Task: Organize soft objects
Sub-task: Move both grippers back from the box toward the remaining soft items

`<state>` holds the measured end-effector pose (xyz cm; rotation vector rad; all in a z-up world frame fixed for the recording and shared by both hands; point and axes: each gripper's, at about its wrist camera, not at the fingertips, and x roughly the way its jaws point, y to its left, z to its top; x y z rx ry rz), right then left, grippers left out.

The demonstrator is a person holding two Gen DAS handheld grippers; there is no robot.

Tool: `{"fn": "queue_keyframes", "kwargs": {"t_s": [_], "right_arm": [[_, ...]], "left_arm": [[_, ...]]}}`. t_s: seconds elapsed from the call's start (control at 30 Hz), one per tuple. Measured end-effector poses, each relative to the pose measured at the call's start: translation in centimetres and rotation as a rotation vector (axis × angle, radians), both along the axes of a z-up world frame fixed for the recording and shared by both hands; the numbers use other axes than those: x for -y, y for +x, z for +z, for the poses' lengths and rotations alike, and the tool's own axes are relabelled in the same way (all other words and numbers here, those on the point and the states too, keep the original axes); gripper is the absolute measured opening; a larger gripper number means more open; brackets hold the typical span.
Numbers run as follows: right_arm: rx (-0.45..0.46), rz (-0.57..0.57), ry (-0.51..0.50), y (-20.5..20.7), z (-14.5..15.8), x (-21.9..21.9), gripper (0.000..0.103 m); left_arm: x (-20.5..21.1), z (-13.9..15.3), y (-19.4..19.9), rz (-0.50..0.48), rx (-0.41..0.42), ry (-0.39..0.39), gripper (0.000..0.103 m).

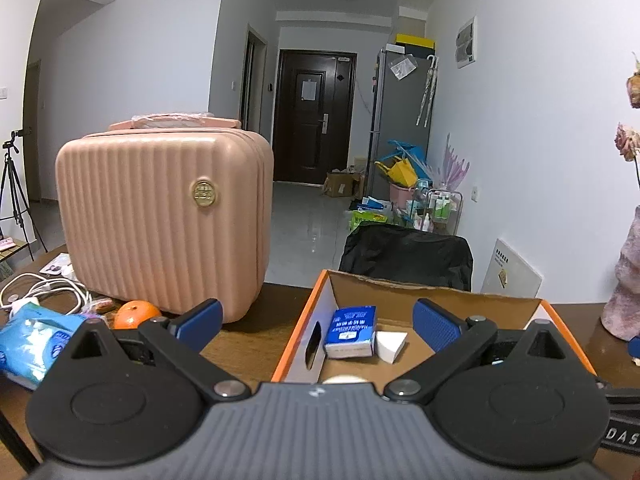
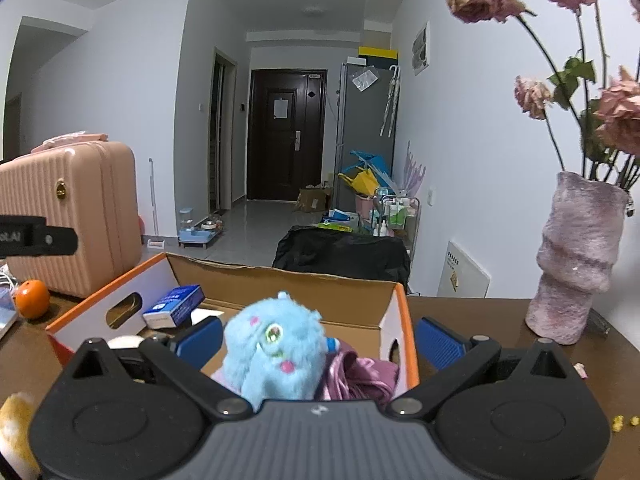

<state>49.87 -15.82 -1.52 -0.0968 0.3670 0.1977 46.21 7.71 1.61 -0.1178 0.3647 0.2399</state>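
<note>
An orange-rimmed cardboard box (image 1: 400, 300) stands on the brown table. Inside it lie a blue tissue pack (image 1: 350, 332) and a white wedge sponge (image 1: 391, 346). My left gripper (image 1: 318, 324) hangs open over the box's near left corner, nothing between its fingers. In the right wrist view the same box (image 2: 300, 292) holds a fluffy blue plush toy (image 2: 276, 344) beside crumpled pink satin cloth (image 2: 360, 372). My right gripper (image 2: 319, 340) is open, its blue pads (image 2: 200, 340) apart from the plush on either side. The tissue pack (image 2: 174, 306) sits at the box's far left.
A pink ribbed suitcase (image 1: 160, 220) stands left of the box, with an orange (image 1: 136, 314), a blue wipes pack (image 1: 32, 340) and white cables (image 1: 44, 288) near it. A pink vase of dried roses (image 2: 576, 264) stands to the right. A yellow fuzzy object (image 2: 16, 420) lies bottom left.
</note>
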Motion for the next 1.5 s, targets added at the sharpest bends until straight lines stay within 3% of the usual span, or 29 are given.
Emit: {"fn": "queue_keyframes", "kwargs": {"t_s": [0.57,1.5], "right_arm": [[0.034,0.004,0.048,-7.8,0.0,2.7,0.103],[0.061,0.07,-0.001,-18.2,-1.3,1.9,0.103]], "left_arm": [[0.4,-0.4,-7.9,-0.026,0.046,0.056,0.103],[1.1,-2.8,-16.7,-0.09,-0.003,0.072,0.103]]}}
